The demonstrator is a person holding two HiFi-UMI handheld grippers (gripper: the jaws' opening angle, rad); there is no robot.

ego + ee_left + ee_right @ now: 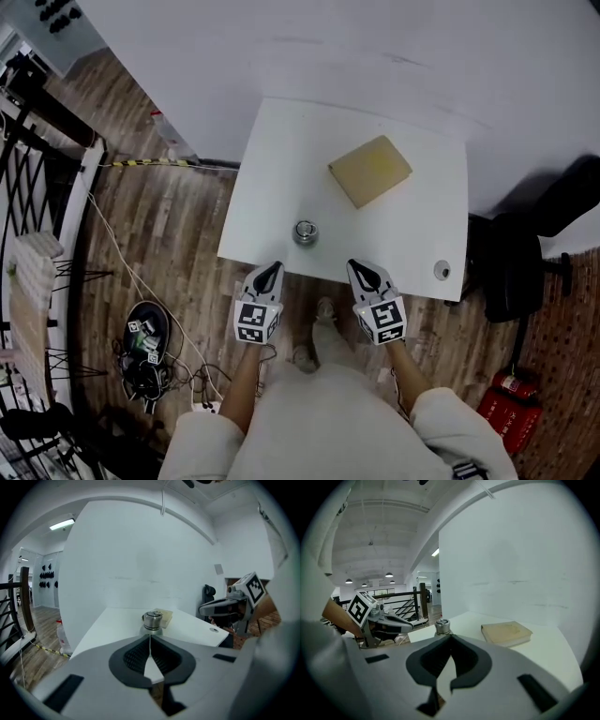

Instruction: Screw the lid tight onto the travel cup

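Fingers [136, 656] together, empty, on left gripper [271, 270] and right gripper [362, 269]; white square surface [281, 159] with silver metal travel cup [305, 232], tan book [369, 170]; wood-plank floor [159, 234].

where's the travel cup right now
Head view: the travel cup stands at the table's near edge, just beyond the left gripper, the tan book behind it.

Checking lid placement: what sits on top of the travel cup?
A metal lid sits on the travel cup. It covers the cup's mouth and inside, so the thread and how tight it is cannot be seen.
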